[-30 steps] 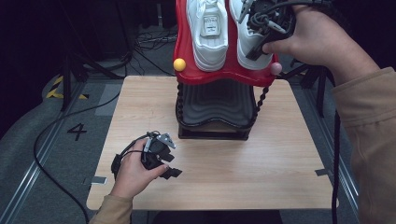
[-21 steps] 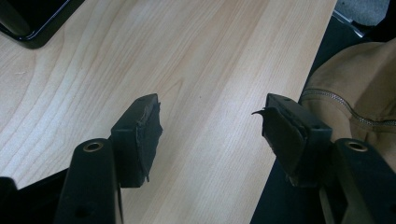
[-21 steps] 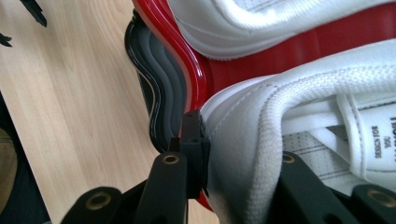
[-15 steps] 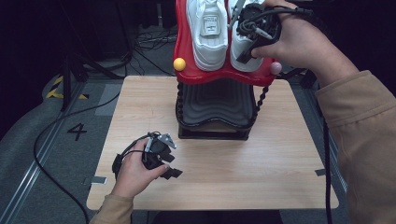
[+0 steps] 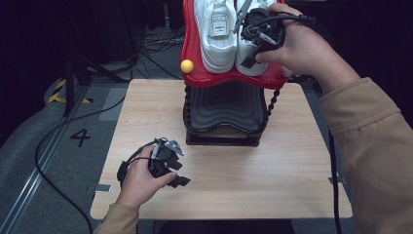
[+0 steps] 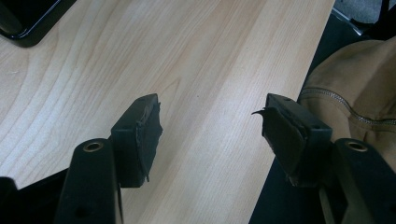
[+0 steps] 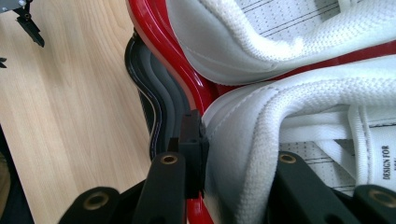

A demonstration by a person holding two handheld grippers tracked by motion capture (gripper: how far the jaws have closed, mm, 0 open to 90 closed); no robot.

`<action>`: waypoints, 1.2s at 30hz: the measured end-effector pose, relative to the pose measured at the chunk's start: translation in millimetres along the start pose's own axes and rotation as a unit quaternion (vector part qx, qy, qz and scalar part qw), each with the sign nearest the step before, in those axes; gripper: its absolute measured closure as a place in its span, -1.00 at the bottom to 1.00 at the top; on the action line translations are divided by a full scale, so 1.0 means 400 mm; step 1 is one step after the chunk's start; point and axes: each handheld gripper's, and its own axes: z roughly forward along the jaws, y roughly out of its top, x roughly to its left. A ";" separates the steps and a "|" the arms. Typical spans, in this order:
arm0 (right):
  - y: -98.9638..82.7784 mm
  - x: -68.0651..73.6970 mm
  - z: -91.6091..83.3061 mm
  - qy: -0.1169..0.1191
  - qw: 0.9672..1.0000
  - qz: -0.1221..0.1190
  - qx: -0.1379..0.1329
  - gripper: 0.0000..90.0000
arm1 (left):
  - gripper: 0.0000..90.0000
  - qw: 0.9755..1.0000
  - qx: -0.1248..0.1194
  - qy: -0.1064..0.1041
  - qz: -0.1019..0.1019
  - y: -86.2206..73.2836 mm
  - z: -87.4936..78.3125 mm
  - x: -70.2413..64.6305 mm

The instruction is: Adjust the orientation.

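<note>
Two white sneakers stand on the red top shelf (image 5: 229, 80) of a shoe rack. My right gripper (image 5: 254, 45) is up at the right sneaker (image 5: 246, 63), held by a hand in a tan sleeve. In the right gripper view my right gripper (image 7: 238, 154) straddles the padded heel collar of that sneaker (image 7: 289, 102): one pad presses its outer side and the other jaw sits inside the shoe. The left sneaker (image 5: 214, 34) lies beside it. Low on the table's front left rests my left gripper (image 5: 179, 174), open with bare wood between the jaws of the left gripper (image 6: 212, 135).
A black wavy lower shelf (image 5: 226, 109) sits under the red one, joined by twisted black posts. A yellow ball (image 5: 186, 66) caps the red shelf's left corner. The wooden table (image 5: 272, 165) has bare room at front and right. Cables trail over the floor on the left.
The right hand and its gripper moved left and slightly down, settling over the right sneaker's heel. The left hand and gripper stayed put.
</note>
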 end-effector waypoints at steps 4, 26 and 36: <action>0.007 0.002 0.003 -0.007 1.000 0.000 0.004 0.67 | -0.15 1.000 0.001 -0.001 0.001 0.001 0.001 0.000; -0.028 0.006 -0.019 -0.002 0.999 0.026 -0.046 0.24 | -0.15 1.000 0.002 -0.005 0.002 0.006 0.002 -0.006; -0.108 0.020 -0.150 -0.012 0.986 0.038 -0.159 0.12 | -0.15 1.000 0.004 0.000 0.003 0.004 0.001 -0.012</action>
